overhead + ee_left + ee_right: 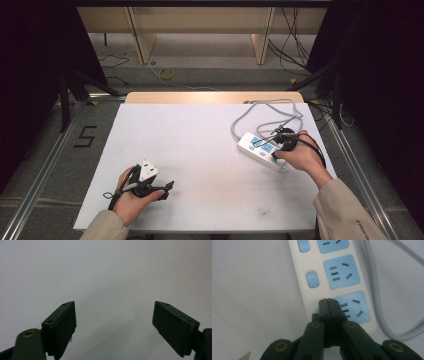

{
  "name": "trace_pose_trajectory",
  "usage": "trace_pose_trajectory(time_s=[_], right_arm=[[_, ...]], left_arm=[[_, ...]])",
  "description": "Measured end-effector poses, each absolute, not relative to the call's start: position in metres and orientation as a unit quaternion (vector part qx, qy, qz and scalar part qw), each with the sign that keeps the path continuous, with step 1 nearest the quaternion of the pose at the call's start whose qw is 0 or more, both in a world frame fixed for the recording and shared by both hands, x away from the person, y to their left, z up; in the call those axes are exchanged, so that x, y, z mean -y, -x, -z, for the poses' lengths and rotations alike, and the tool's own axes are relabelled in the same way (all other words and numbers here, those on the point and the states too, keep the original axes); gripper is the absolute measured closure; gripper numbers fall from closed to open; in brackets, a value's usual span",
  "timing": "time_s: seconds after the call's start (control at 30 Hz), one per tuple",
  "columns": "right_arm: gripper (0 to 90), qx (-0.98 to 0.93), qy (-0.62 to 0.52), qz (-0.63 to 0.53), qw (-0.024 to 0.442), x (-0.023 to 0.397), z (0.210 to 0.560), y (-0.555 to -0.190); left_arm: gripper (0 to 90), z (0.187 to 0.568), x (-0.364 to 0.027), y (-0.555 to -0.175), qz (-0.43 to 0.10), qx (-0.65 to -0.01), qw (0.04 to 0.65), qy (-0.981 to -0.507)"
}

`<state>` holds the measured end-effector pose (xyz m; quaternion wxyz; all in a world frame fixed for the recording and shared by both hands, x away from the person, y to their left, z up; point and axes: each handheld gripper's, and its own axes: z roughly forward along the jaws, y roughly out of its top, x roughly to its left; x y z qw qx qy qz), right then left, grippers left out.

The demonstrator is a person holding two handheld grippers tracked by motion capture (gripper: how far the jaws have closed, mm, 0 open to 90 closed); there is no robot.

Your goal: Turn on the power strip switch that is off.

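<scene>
In the high view the person's forearms come in from the bottom edge, sleeves beige, one to each side of the white table. The left hand rests low near the table's near left part, wrist bent so that the left gripper lies almost level and points toward the table's middle, its grey plate turned up. The right hand reaches farther out on the right side, fingers wrapped over the right gripper, which tips down onto the near end of the power strip. The strip lies slantwise on the right half of the table, and its grey cord loops behind it toward the far edge. In the left gripper view the left gripper stands wide — the two black jaws well apart, with bare table surface between and beyond them, holding nothing. In the right gripper view the right gripper is pressed together, jaws meeting with no gap and nothing clamped; the tips sit over the strip at its nearest blue socket, beside the spot where a blue switch peeks out. Two more sockets and switches run up the strip, and the cord curves down its right side.
</scene>
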<state>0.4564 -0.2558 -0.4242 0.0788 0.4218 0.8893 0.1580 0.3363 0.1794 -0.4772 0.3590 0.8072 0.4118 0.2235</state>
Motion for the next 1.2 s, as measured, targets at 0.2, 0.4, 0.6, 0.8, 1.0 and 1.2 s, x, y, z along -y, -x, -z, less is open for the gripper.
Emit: trace_pose_trajectory(time_s=[0.2, 0.4, 0.6, 0.8, 1.0, 1.2], right_arm=[[90.0, -0.89, -0.421, -0.155, 0.077, 0.2545, 0.4254, -0.4566], [90.0, -0.891, -0.419, -0.153, 0.078, 0.2544, 0.4254, -0.4569], [90.0, -0.892, -0.419, -0.152, 0.076, 0.2539, 0.4253, -0.457], [90.0, -0.893, -0.419, -0.146, 0.074, 0.2529, 0.4257, -0.4567], [90.0, -0.894, -0.418, -0.145, 0.074, 0.2526, 0.426, -0.4567], [90.0, -0.893, -0.421, -0.142, 0.073, 0.2523, 0.4269, -0.457]], left_arm=[[19.1, 0.4771, -0.1792, -0.3363, -0.224, -0.411, 0.359, -0.807], [19.1, 0.4772, -0.1792, -0.3363, -0.224, -0.411, 0.359, -0.807], [19.1, 0.4772, -0.1791, -0.3365, -0.223, -0.411, 0.358, -0.808], [19.1, 0.4773, -0.1788, -0.3363, -0.223, -0.412, 0.358, -0.808], [19.1, 0.4773, -0.1787, -0.3363, -0.223, -0.411, 0.358, -0.808], [19.1, 0.4774, -0.1786, -0.3362, -0.223, -0.411, 0.358, -0.808]])
